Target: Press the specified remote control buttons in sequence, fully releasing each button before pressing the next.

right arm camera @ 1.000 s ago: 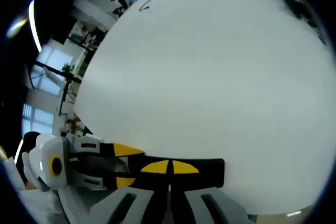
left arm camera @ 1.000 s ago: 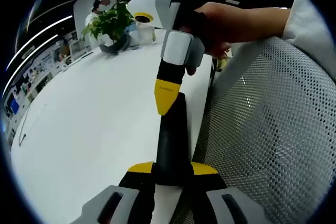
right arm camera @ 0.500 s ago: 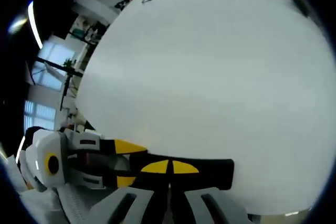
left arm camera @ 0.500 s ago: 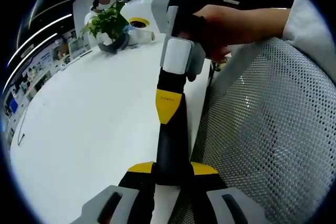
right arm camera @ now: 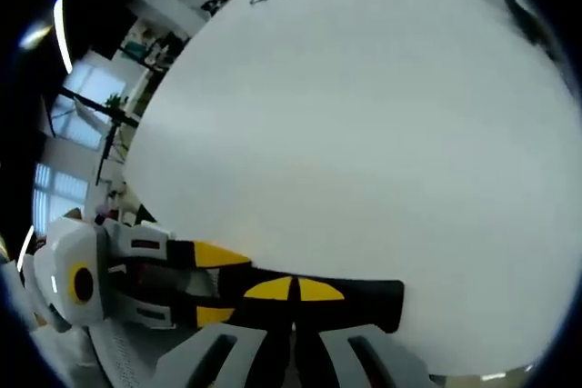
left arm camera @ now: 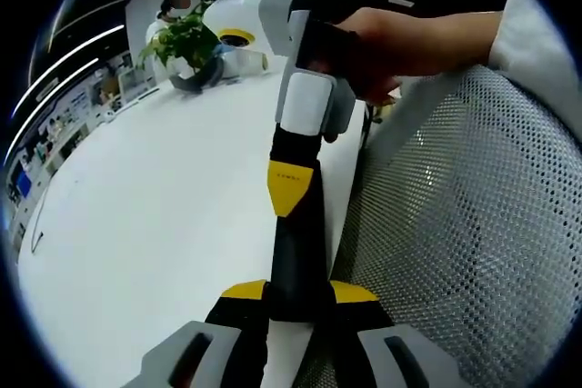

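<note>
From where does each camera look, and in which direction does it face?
Left gripper view: on the left gripper, facing along the remote and table to a plant; right gripper, a hand, mesh chair.
Right gripper view: on the right gripper, over the remote and table; left gripper.
Shared: remote, table, the opposite gripper.

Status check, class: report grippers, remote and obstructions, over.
Left gripper shut on remote. Right gripper shut, tips pressing down on it. White table beneath; mesh chair alongside.
</note>
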A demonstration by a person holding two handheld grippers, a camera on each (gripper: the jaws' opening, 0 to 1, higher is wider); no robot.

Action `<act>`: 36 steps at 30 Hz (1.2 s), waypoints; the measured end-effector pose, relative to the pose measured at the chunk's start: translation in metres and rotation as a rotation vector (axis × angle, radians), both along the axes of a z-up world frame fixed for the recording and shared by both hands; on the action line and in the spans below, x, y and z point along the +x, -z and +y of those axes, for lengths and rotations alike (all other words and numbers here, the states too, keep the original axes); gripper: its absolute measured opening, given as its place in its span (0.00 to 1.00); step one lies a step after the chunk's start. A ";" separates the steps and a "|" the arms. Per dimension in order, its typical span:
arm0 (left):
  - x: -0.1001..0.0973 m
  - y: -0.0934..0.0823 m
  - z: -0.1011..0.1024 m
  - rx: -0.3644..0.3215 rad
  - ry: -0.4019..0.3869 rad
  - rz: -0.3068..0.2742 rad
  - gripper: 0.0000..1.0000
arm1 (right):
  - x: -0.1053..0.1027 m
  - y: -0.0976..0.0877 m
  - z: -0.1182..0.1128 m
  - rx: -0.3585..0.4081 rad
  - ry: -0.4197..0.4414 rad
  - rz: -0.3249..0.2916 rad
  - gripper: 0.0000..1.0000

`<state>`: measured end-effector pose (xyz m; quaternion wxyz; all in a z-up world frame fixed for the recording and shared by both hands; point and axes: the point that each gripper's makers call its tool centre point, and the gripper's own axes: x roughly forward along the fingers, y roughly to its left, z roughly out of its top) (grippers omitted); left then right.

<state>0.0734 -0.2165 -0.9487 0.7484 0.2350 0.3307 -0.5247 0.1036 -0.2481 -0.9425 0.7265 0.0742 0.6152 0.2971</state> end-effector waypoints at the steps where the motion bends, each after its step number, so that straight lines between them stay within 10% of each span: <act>1: 0.000 0.000 0.000 0.000 0.000 -0.001 0.24 | 0.001 0.001 -0.001 0.000 0.000 0.001 0.00; 16: 0.001 0.000 0.000 -0.004 -0.004 0.000 0.24 | 0.007 -0.013 -0.003 0.127 0.117 0.068 0.00; 36: 0.002 -0.001 0.002 0.000 -0.015 0.008 0.24 | -0.004 -0.009 -0.008 0.052 0.067 0.072 0.00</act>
